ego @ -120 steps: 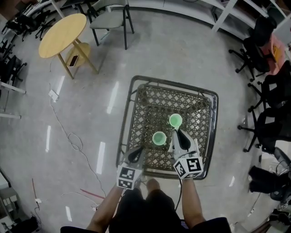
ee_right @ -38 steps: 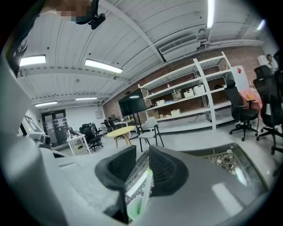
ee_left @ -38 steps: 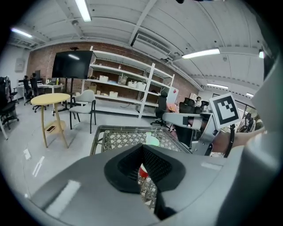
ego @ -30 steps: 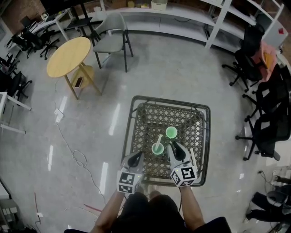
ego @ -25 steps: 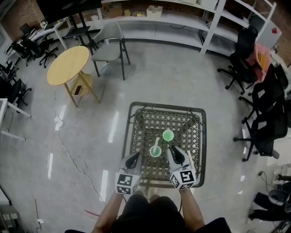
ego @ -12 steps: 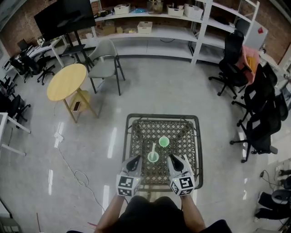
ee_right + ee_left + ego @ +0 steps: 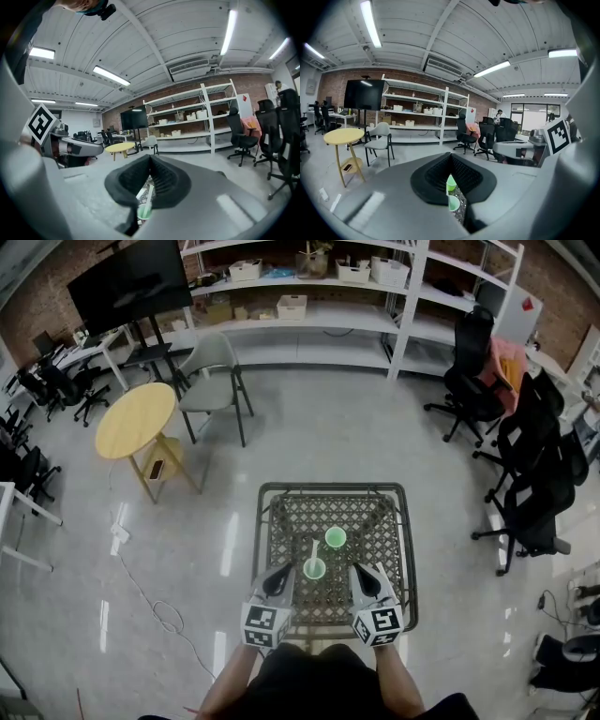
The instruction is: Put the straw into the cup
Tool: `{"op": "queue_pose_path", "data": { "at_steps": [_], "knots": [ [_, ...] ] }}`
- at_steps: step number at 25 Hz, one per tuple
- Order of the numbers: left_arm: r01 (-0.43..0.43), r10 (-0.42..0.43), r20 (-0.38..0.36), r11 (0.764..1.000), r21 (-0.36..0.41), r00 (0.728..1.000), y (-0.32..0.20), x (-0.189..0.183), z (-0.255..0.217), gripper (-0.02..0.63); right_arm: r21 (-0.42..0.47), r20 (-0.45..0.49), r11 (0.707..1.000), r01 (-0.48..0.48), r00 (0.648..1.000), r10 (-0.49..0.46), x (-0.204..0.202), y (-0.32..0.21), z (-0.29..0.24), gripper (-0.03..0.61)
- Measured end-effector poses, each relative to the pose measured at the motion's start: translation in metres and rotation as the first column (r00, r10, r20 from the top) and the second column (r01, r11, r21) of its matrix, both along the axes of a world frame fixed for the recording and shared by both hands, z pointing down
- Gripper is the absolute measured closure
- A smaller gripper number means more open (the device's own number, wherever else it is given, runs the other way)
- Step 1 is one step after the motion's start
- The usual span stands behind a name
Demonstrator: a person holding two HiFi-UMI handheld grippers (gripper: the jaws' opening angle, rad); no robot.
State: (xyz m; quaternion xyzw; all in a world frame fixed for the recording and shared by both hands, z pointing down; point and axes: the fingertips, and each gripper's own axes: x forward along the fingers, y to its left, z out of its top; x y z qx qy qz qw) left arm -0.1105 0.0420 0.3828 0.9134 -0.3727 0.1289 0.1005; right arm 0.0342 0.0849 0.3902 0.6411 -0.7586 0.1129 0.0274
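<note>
Two green cups stand on a wicker table. The near cup holds a pale straw that leans toward the far edge; the far cup holds nothing. My left gripper hovers at the table's near edge, left of the near cup, shut and empty. My right gripper hovers to the right of that cup, shut and empty. Below its closed jaws, the right gripper view shows the near cup and the straw. The left gripper view shows both cups below the jaws.
A round yellow table and a grey chair stand on the floor to the far left. Black office chairs line the right side. Shelving runs along the back wall.
Several seconds ago the near cup held no straw and the right gripper hung over it. Both grippers have since drawn back to the table's near edge, and the head view has lifted.
</note>
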Motion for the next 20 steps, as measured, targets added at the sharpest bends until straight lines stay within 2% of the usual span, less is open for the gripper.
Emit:
{"op": "queue_pose_path", "data": {
  "at_steps": [10, 16, 20],
  "knots": [
    [-0.022, 0.022, -0.002, 1.000, -0.005, 1.000, -0.004, 0.011, 0.008, 0.609, -0.017, -0.015, 0.999, -0.027, 1.000, 0.027, 0.005, 0.005, 0.007, 0.575],
    [-0.132, 0.132, -0.017, 0.991, -0.033, 0.991, 0.000, 0.041, 0.017, 0.607, -0.049, -0.037, 0.991, -0.128, 0.991, 0.126, 0.027, 0.020, 0.014, 0.575],
    [-0.242, 0.241, -0.014, 0.969, -0.040, 0.970, 0.010, 0.077, 0.025, 0.607, -0.071, -0.046, 0.972, -0.223, 0.974, 0.221, 0.054, 0.039, 0.019, 0.575]
  ]
}}
